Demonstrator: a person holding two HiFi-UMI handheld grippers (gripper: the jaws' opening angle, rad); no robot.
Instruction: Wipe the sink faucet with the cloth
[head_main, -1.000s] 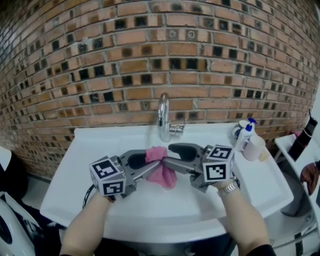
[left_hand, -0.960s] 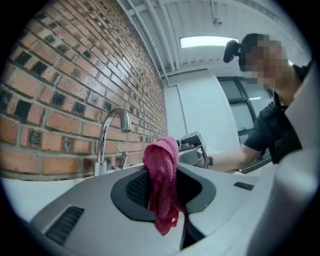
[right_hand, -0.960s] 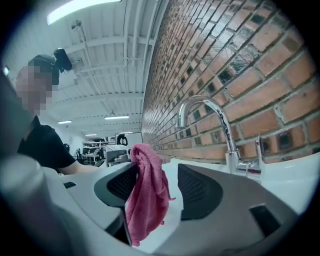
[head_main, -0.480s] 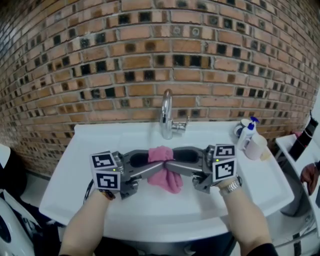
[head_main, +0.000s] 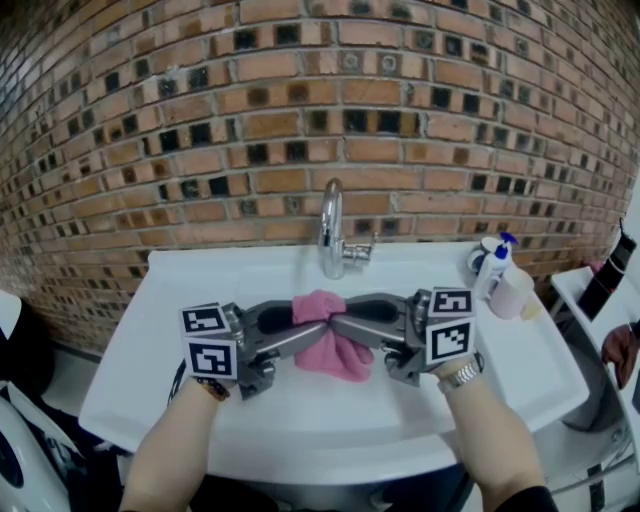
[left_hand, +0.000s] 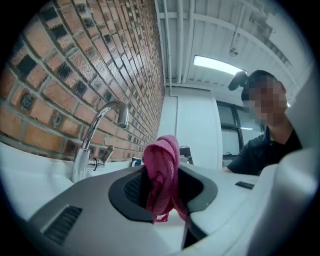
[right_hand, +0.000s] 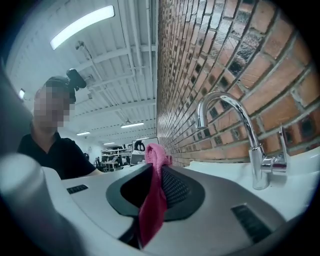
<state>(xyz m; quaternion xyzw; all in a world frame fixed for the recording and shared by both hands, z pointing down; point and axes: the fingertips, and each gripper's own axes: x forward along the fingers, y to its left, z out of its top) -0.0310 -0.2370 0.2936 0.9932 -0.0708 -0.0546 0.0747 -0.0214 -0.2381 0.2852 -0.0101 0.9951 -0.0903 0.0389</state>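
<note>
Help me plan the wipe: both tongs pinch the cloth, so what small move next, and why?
Probably carry the cloth to the faucet, which it doesn't touch: left tongs hold it, right tongs have just closed on it.

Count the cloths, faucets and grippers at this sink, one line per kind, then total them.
Cloths: 1, the pink cloth
Faucets: 1, the faucet
Grippers: 2, the left gripper shut on the cloth, and the right gripper, whose jaws have just been closing and now pinch it too
Total: 4
</note>
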